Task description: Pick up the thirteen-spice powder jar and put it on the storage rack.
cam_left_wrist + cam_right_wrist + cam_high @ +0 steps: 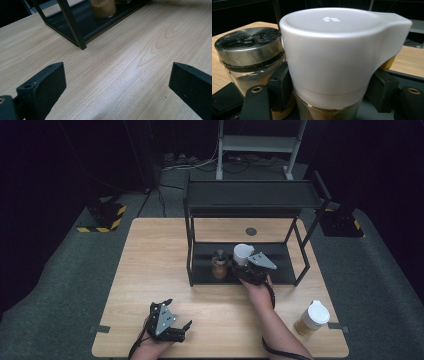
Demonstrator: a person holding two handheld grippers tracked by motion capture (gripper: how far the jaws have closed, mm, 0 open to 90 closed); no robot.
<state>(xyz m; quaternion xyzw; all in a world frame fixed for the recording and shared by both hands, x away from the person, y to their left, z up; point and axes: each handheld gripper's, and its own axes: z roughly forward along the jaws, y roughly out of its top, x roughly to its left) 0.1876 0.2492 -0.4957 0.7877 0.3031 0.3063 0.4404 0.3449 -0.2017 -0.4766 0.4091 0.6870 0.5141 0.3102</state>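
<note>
A pale wooden table (165, 270) is standing on grey carpet in a dark room, carrying a black metal two-tier shelf rack (250, 200). The right gripper (248, 265) is reaching onto the rack's lower tier, its jaws closing from both sides on a white-lidded glass jar (332, 57) with a side spout; the jar is sitting squarely between them. Just beside the left jaw, a steel-capped glass shaker (249, 52) holding tan powder is standing, close against the jar. The left gripper (172, 320) is resting near the table's front edge, jaws spread wide over bare wood, gripping nothing. Well right of both, a white-lidded paper cup (311, 317) is standing near the table's front right corner.
</note>
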